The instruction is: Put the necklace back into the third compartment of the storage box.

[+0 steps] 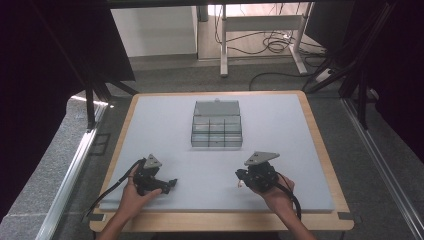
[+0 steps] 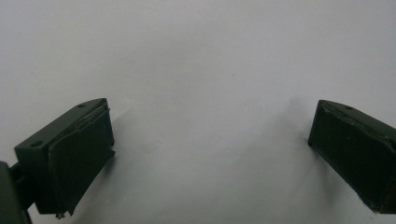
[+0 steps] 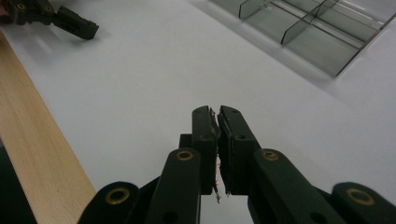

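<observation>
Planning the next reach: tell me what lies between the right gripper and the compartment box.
Between right gripper and compartment box: bare white mat, per high and right gripper views.

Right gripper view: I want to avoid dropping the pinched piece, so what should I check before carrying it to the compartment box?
1. Right tool shut on the small thin part: ok.
2. Grip firm enough: cannot tell; the part barely shows.
3. Compartment box lid open: ok.
4. Target compartment free: cannot tell.
5. Left tool open, away from the path: ok.
</observation>
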{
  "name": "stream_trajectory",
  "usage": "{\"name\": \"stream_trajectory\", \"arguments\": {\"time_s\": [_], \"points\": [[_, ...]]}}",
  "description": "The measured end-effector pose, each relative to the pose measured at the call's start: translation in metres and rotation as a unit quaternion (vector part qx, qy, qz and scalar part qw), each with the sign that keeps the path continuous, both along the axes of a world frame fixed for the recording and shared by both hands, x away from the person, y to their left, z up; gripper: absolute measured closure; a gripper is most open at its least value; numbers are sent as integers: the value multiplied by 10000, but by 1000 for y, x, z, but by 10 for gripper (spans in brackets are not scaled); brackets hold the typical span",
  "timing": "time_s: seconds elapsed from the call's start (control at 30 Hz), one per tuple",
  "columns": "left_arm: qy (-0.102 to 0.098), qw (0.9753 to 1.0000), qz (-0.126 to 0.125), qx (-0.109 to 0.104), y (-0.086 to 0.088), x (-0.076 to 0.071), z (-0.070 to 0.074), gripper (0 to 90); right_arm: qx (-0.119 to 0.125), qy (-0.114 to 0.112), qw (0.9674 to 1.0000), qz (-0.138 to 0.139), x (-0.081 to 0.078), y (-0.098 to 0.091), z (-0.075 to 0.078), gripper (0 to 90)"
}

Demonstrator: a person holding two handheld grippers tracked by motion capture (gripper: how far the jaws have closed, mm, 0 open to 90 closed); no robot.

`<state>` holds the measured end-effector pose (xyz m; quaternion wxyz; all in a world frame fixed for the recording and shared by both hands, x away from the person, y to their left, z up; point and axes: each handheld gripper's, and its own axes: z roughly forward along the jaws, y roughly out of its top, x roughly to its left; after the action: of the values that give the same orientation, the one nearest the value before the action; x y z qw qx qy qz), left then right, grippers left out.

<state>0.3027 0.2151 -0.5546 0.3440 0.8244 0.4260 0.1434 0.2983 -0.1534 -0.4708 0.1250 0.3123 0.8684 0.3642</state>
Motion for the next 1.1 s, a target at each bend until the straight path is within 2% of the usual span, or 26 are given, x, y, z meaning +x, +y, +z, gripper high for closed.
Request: {"name": "stream_trajectory", "arguments": {"time_s": [0.5, 0.77, 0.93, 1.1], "points": [[-8, 10000, 18, -18, 0, 0, 0, 0, 400, -111, 9991, -6, 4, -5, 25, 835], [5, 10000, -1, 0, 0, 0, 0, 0, 505, -187, 9985, -10, 7, -4, 37, 835], [13, 10000, -5, 3, 0, 0, 0, 0, 604, -308, 9977, -22, 8, -6, 52, 835], [6, 10000, 0, -3, 0, 0, 0, 0, 742, -450, 9962, -39, 12, -9, 74, 835]]}}
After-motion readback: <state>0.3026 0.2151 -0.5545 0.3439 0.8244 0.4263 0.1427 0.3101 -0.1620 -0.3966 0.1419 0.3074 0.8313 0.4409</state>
